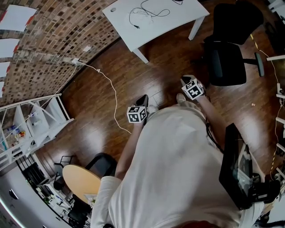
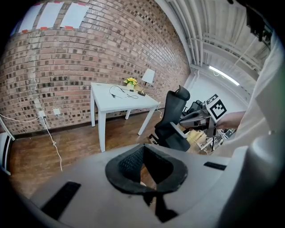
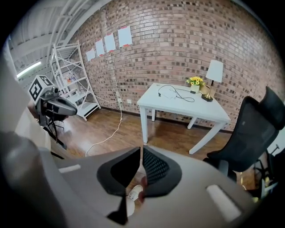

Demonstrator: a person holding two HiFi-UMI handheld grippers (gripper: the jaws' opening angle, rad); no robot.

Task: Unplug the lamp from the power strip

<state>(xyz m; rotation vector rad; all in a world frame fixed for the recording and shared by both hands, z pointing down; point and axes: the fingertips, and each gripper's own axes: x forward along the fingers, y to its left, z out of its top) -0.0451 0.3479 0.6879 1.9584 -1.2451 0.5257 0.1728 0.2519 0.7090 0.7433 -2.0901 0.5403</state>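
The lamp [image 2: 148, 76] with a white shade stands at the far end of the white table [image 2: 107, 100], also seen as lamp [image 3: 214, 71] in the right gripper view. A dark cable [image 1: 144, 13] lies looped on the table [image 1: 178, 18]. No power strip shows in any view. A white cord [image 1: 111, 91] runs over the floor from a wall socket [image 1: 75, 61]. My left gripper [image 1: 142, 99] [image 2: 143, 148] and right gripper [image 1: 187, 80] [image 3: 141, 150] hang in front of the person, well short of the table. Both are shut and hold nothing.
A black office chair [image 1: 227, 49] stands right of the table. A white shelf rack [image 1: 40, 120] leans by the brick wall at the left. A round wooden top [image 1: 80, 180] and dark clutter sit low on the left. Yellow flowers [image 3: 194, 81] stand beside the lamp.
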